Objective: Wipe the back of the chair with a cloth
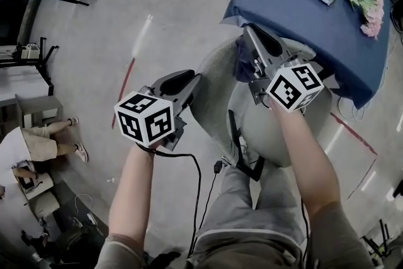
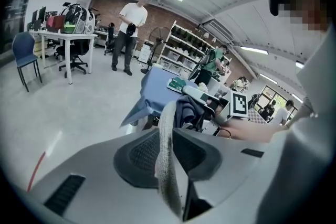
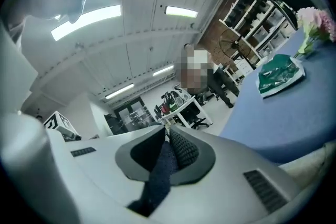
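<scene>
Left gripper [image 1: 192, 84] clamps the rim of the grey chair back [image 1: 213, 94] while right gripper [image 1: 255, 36] pinches a dark blue cloth [image 1: 242, 66] nearby.

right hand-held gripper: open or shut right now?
Shut on the cloth: the right hand-held gripper has that dark blue fabric pinched between its jaws.

Grey left tool [image 1: 184, 81], black-white marker cube [image 1: 145, 118]

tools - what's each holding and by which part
Right tool: the dark blue cloth, pinched at a bunched fold. Left tool: the grey chair back, clamped on its thin rim.
</scene>
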